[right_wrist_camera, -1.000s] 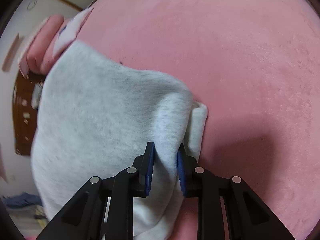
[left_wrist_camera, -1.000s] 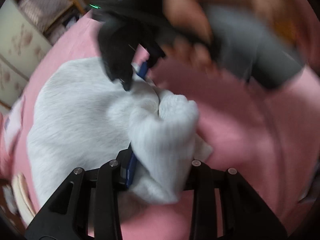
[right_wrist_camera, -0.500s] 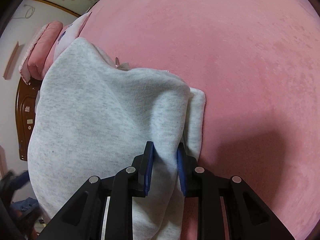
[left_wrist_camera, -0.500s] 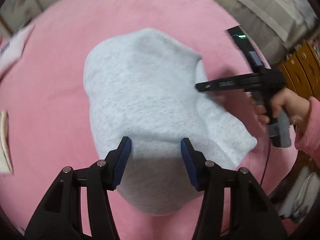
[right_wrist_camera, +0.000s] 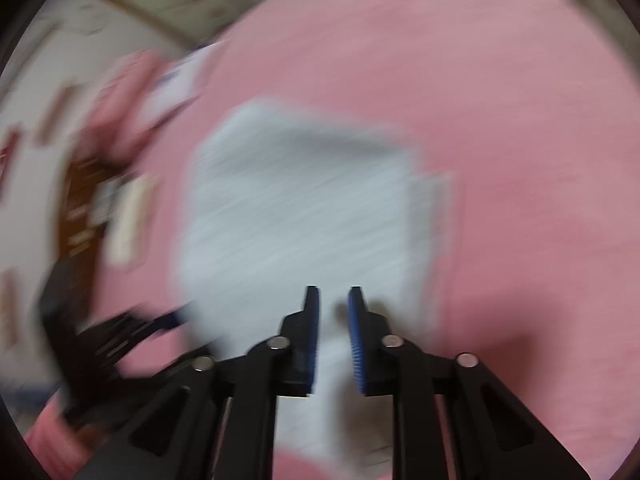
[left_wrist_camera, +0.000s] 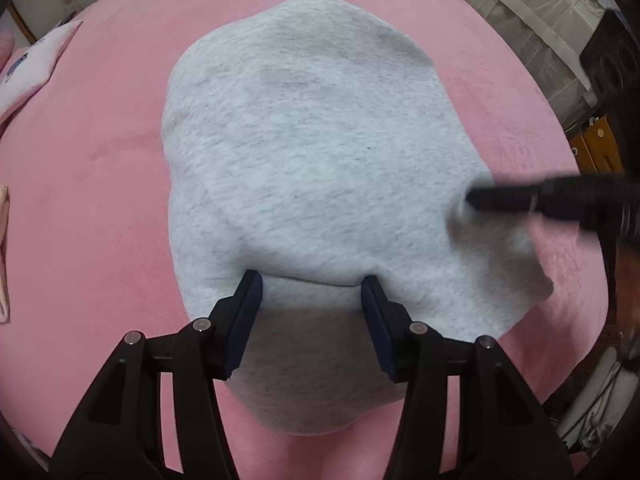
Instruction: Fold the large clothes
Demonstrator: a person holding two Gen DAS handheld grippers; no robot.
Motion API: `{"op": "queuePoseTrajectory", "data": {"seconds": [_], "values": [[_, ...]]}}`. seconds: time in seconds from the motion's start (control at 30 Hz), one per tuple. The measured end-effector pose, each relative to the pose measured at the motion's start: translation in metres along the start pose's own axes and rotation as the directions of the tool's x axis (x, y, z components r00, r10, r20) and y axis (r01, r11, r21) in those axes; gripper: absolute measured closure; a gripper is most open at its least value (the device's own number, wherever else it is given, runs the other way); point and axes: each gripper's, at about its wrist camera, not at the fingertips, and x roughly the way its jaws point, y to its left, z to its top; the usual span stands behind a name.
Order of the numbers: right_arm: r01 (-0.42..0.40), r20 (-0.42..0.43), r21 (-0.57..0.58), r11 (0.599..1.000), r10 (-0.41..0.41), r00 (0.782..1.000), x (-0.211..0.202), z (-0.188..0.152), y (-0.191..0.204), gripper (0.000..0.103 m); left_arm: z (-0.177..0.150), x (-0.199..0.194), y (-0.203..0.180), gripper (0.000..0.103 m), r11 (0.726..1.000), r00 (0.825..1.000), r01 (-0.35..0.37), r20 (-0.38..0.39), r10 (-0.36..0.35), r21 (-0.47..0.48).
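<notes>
Garment: the light grey marled fleece garment (left_wrist_camera: pixel 320 168) lay folded into a compact bundle in the middle of the pink plush bed cover (left_wrist_camera: pixel 100 200), 1 flap doubled over with its fold edge near the camera.
Change, left side: 1 second earlier the left gripper (left_wrist_camera: pixel 312 300) had a bunched end of the cloth between its fingers; it had since let go, and the cloth lay flat beneath it.
Change, right side: half a second earlier the right gripper (right_wrist_camera: pixel 334 320) pinched a fold of the fleece; in the blurred right wrist view that fold was out of its fingers and the whole bundle showed below.
Meaning: judged from this, both ends had been laid down and 1 fold was done; smoothing or another fold probably remained.
Left jaws: about half open, the blue pads (left_wrist_camera: pixel 250 300) standing over the fold edge of the cloth, gripping nothing.
Right jaws: closing, a narrow gap left between the blue pads, nothing between them; in the left wrist view the dark fingers reached the right edge of the bundle, contact unclear through blur.
Surroundings: a white printed pillow (left_wrist_camera: pixel 36 60) lay at the cover's far left, well apart from the garment.
</notes>
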Motion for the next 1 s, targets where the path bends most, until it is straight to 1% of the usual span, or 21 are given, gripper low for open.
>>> {"op": "queuePoseTrajectory", "data": {"seconds": [0.03,0.1,0.13,0.2,0.3,0.37,0.4,0.43,0.47,0.53,0.6,0.63,0.7,0.73,0.8,0.83,0.87,0.9,0.93,0.97,1.0], "values": [[0.023,-0.052,-0.023,0.999,-0.024,0.998,0.014,-0.008,0.006,0.101,-0.002,0.0,-0.002,0.055,1.0,1.0,0.001,0.005,-0.001,-0.005],[0.092,-0.104,-0.059,0.994,-0.098,0.99,0.037,-0.022,0.008,0.102,-0.005,0.002,0.001,0.055,1.0,1.0,0.002,0.021,-0.001,-0.013],[0.104,-0.104,-0.063,0.993,-0.11,0.988,0.045,-0.029,0.005,0.103,-0.009,0.001,0.0,0.055,1.0,1.0,0.0,0.025,0.0,-0.011],[0.127,-0.066,-0.045,0.991,-0.129,0.989,0.046,-0.036,-0.007,0.103,-0.01,0.002,-0.001,0.055,1.0,0.999,-0.001,0.038,0.001,0.014],[0.186,-0.01,0.048,0.981,-0.185,0.983,0.025,-0.044,-0.033,0.103,-0.012,-0.007,0.002,0.057,0.999,0.999,0.036,0.04,-0.036,0.005],[0.179,0.001,0.085,0.98,-0.18,0.984,0.011,-0.051,-0.047,0.103,-0.02,-0.02,0.012,0.067,0.997,0.996,0.059,0.067,-0.056,-0.043],[0.193,0.001,0.086,0.977,-0.194,0.981,0.007,-0.053,-0.049,0.103,-0.024,-0.025,0.016,0.069,0.996,0.996,0.062,0.064,-0.058,-0.065],[0.224,-0.004,0.056,0.973,-0.224,0.975,0.005,-0.055,-0.049,0.103,-0.029,-0.032,0.02,0.08,0.995,0.997,0.057,0.064,-0.052,-0.085],[0.255,-0.002,0.018,0.967,-0.255,0.967,0.004,-0.057,-0.047,0.103,-0.032,-0.046,0.027,0.1,0.993,0.997,0.039,0.065,-0.032,-0.11],[0.3,-0.001,-0.011,0.954,-0.3,0.954,0.003,-0.062,-0.043,0.103,-0.043,-0.068,0.037,0.103,0.988,0.998,0.034,0.065,-0.024,-0.151],[0.361,0.007,0.023,0.932,-0.362,0.932,-0.011,-0.062,-0.043,0.103,-0.05,-0.092,0.053,0.103,0.979,0.986,0.109,0.147,-0.085,-0.171],[0.383,0.007,0.056,0.922,-0.384,0.923,-0.02,-0.061,-0.043,0.103,-0.05,-0.101,0.057,0.103,0.978,0.981,0.128,0.165,-0.101,-0.163],[0.421,0.018,0.097,0.902,-0.425,0.905,-0.035,-0.057,-0.037,0.103,-0.038,-0.104,0.065,0.103,0.975,0.968,0.163,0.216,-0.128,-0.151],[0.427,0.04,0.099,0.899,-0.432,0.901,-0.044,-0.052,-0.03,0.103,-0.028,-0.101,0.069,0.103,0.969,0.959,0.192,0.24,-0.153,-0.152],[0.399,0.116,0.067,0.915,-0.404,0.907,-0.059,-0.042,-0.013,0.103,-0.006,-0.091,0.078,0.103,0.953,0.938,0.26,0.276,-0.211,-0.157],[0.361,0.145,0.052,0.931,-0.365,0.92,-0.064,-0.036,-0.006,0.103,0.008,-0.083,0.084,0.103,0.937,0.925,0.307,0.282,-0.253,-0.166],[0.3,0.167,0.038,0.953,-0.302,0.939,-0.068,-0.028,0.0,0.103,0.017,-0.078,0.086,0.103,0.926,0.919,0.334,0.281,-0.278,-0.176],[0.217,0.175,0.029,0.976,-0.218,0.96,-0.069,-0.018,0.004,0.103,0.029,-0.067,0.092,0.103,0.902,0.904,0.385,0.277,-0.325,-0.198],[0.128,0.173,0.026,0.991,-0.13,0.976,-0.066,-0.01,0.005,0.103,0.037,-0.059,0.094,0.103,0.889,0.897,0.407,0.277,-0.345,-0.211],[0.043,0.171,0.028,0.999,-0.047,0.984,-0.062,-0.003,0.006,0.103,0.042,-0.056,0.099,0.103,0.875,0.89,0.426,0.281,-0.36,-0.23],[-0.017,0.162,0.034,0.999,0.012,0.987,-0.055,0.005,0.004,0.103,0.048,-0.042,0.102,0.103,0.861,0.89,0.435,0.269,-0.367,-0.264]]}}
